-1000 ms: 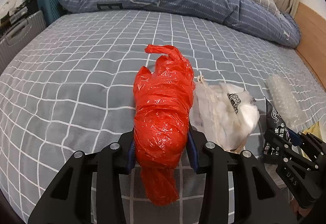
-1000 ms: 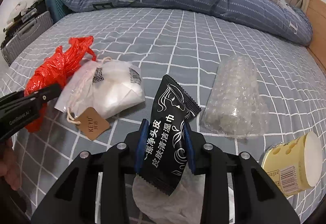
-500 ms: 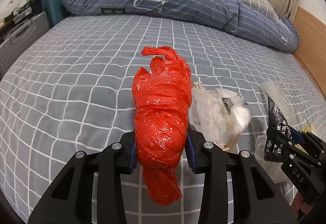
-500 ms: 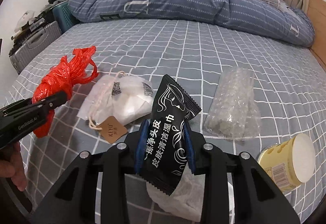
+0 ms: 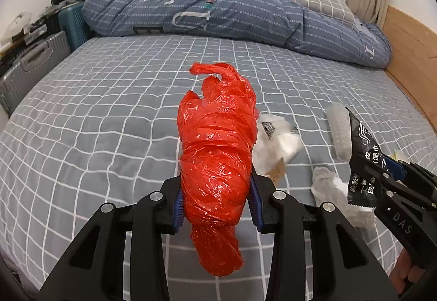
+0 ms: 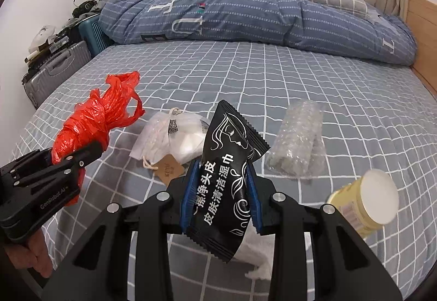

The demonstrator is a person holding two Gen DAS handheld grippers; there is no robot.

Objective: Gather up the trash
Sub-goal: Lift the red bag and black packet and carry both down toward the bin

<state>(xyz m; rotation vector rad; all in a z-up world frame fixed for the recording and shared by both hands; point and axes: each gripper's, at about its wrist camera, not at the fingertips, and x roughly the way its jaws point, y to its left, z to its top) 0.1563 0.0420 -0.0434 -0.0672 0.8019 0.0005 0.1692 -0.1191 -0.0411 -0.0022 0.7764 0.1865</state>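
My left tool (image 5: 215,202) is closed on the crumpled red plastic bag (image 5: 217,153), which I hold above the grey checked bed (image 5: 95,109). To the right of the red bag, a white drawstring pouch with a brown paper tag (image 6: 177,137) lies on the bed. Further right, my right tool (image 6: 221,197) is closed on the black wet-wipe packet with white printing (image 6: 226,178), also above the bed, with a white crumpled tissue (image 6: 256,254) under it. Right of the packet lie a clear bubble-wrap roll (image 6: 297,142) and a pale yellow cup with white lid (image 6: 366,202).
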